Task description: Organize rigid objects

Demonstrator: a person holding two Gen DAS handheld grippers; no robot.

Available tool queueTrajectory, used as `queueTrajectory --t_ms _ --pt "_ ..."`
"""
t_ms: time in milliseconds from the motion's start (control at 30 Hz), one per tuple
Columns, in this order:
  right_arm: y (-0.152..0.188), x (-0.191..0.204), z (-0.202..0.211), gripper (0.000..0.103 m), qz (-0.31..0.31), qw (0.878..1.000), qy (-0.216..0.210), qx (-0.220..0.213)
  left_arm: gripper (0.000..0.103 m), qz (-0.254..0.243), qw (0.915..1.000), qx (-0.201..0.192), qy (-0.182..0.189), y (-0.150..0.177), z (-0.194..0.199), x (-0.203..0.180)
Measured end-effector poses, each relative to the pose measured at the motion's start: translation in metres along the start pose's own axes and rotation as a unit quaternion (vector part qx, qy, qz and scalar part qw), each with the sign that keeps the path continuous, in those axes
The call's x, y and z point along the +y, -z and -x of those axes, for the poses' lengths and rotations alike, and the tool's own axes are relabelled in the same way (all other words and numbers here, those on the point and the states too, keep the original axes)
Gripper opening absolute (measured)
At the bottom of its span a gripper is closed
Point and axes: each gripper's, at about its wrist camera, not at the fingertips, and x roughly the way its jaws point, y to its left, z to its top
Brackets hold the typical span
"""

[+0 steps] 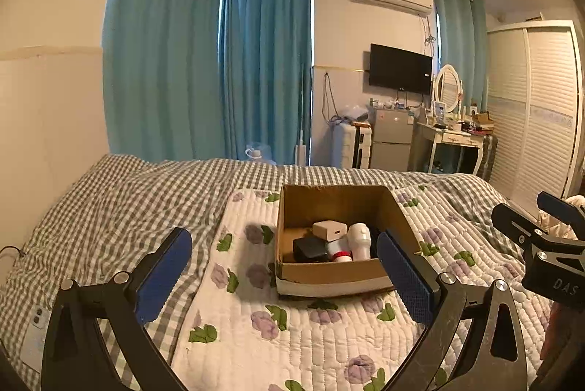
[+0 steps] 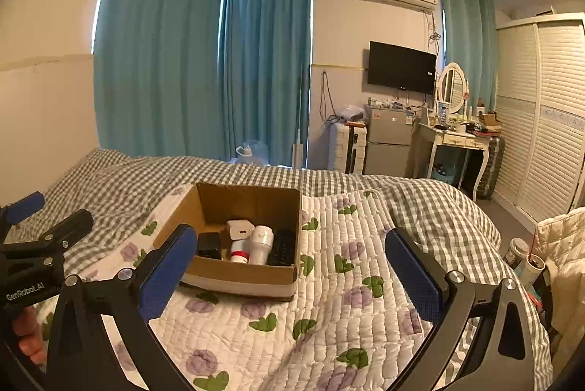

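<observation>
Both tongs, left gripper [image 1: 283, 266] and right gripper [image 2: 289, 266], hang wide apart, holding nothing. Charger [image 1: 329, 230], bottle [image 1: 359, 241] and remote [image 2: 281, 247] sit gathered inside the cardboard box [image 1: 329, 272], seemingly sorted

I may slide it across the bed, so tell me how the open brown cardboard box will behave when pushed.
The open brown cardboard box will probably drag rather than glide, since it sits on a soft quilted floral blanket. Its low, wide shape makes tipping unlikely. The loose things inside, such as the white cylindrical bottle, may shift or roll. Both grippers are open and apart from it.
</observation>
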Motion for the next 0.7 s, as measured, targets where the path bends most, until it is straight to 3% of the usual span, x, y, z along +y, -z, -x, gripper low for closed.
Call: queueTrajectory --t_ms 700 --pt "0.0073 0.0051 -0.0101 0.103 0.007 0.999 0.002 0.033 0.103 -0.001 0.9999 0.017 0.000 0.0085 -0.0053 -0.0007"
